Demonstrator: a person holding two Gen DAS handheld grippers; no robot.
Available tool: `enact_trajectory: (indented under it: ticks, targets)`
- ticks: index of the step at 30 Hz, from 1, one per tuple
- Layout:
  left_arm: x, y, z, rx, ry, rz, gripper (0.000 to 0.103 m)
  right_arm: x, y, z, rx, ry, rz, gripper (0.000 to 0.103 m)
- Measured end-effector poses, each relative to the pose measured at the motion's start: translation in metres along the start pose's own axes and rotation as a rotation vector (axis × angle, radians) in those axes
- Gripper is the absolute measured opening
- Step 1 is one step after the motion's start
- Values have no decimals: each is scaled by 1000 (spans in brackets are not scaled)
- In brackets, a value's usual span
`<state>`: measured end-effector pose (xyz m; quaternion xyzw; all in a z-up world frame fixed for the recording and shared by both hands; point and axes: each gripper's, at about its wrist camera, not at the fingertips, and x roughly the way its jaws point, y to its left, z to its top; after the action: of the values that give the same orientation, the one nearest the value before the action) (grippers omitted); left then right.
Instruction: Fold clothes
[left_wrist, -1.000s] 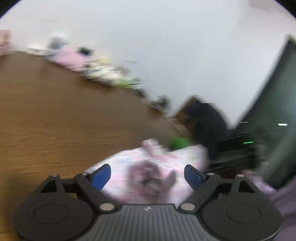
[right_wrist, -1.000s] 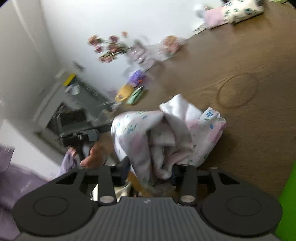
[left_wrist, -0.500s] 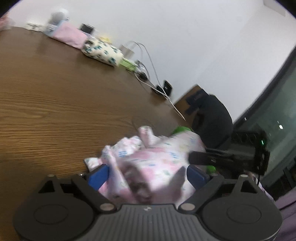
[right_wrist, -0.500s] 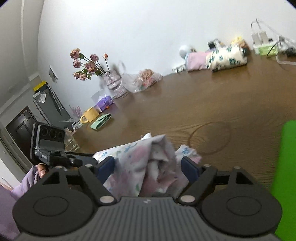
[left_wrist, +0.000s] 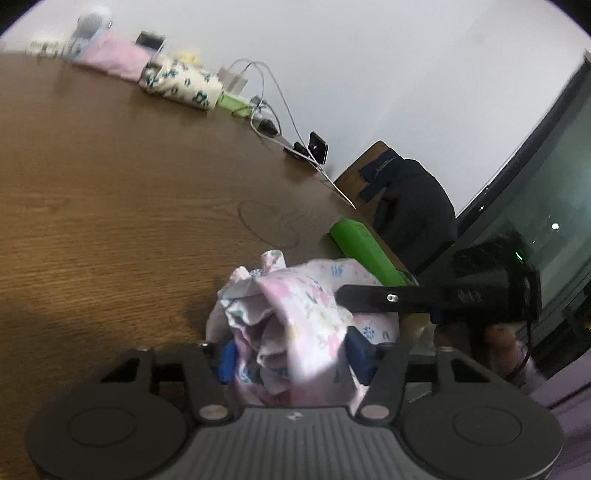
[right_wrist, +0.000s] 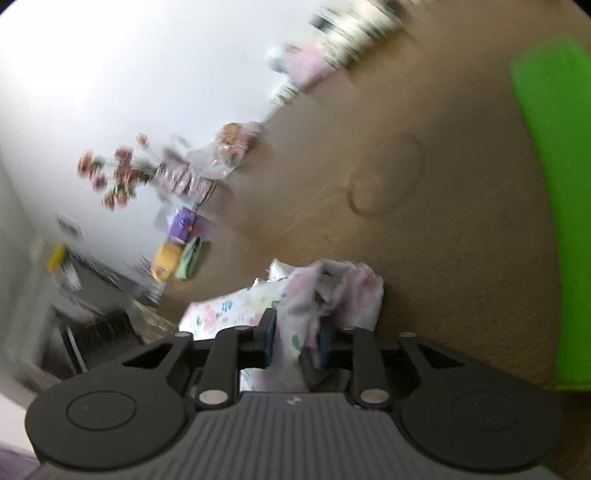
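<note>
**A:** How will the garment handle, and where should it be gripped?

**B:** The crumpled white cotton garment with pink and blue flower print (left_wrist: 295, 317) looks light, soft and limp. It will sag and bunch wherever it is unsupported, so I judge the best holds are a hem or corner, one in each gripper, to stretch it flat. It seems neither slippery nor fragile.

**A:** What does it look like, and where is it?

**B:** It is a wadded heap, thin layers folded over themselves with no clear edge showing. It sits at the near edge of the brown wood-grain table (left_wrist: 110, 192), just beside a bright green flat object (left_wrist: 364, 249).

**A:** And the grippers?

**B:** The left gripper (left_wrist: 291, 360) has its blue pads closed partway, pressing a thick bunch of the cloth. The right gripper (right_wrist: 293, 341) is pinched tight on another fold of the same cloth (right_wrist: 332, 291). That view is blurred. Folding has not visibly begun.
</note>
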<state>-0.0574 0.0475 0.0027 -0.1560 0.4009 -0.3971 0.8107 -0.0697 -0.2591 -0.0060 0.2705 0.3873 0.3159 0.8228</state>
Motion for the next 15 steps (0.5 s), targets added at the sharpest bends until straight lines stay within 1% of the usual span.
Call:
enact_trajectory:
  ticks: [1, 2, 3, 4, 6, 7, 8, 9, 10, 11, 12, 13, 14, 15]
  targets:
    - [0, 2, 2, -18, 3, -4, 50, -4, 6, -2, -71, -21, -6, 53]
    - [1, 7, 3, -52, 6, -23, 45, -8, 11, -3, -140, -41, -8, 72]
    - [1, 11, 5, -87, 9, -41, 42, -12, 17, -5, -209, -61, -10, 83]
    - [1, 15, 7, -121, 12, -60, 38, -11, 18, -6, -237, -62, -7, 83]
    - [4, 23, 10, -181, 23, -88, 37, -7, 20, -6, -273, -55, -1, 83]
    - [6, 27, 11, -204, 29, -96, 36, -3, 18, -7, -271, -41, -4, 81]
    - [5, 27, 12, -208, 19, -85, 36, 0, 14, -7, -255, -27, 5, 72]
    - [5, 27, 13, -211, 10, -74, 36, 2, 11, -7, -237, -13, 17, 59]
    - [4, 28, 13, -216, -3, -64, 42, 5, 8, -7, -218, 0, 30, 52]
    - [1, 28, 13, -230, -35, -58, 51, 5, 5, -5, -187, 9, 40, 46]
    - [-3, 28, 13, -230, -64, -68, 57, 6, 2, -4, -145, 11, 45, 39]
    - [-7, 28, 13, -230, -92, -77, 69, 7, -1, -3, -100, 7, 43, 36]
    - [-11, 28, 12, -228, -120, -84, 71, 8, -4, -2, -51, 2, 44, 32]
    - [-12, 24, 13, -210, -130, -72, 71, 8, -8, -2, -1, -2, 46, 30]
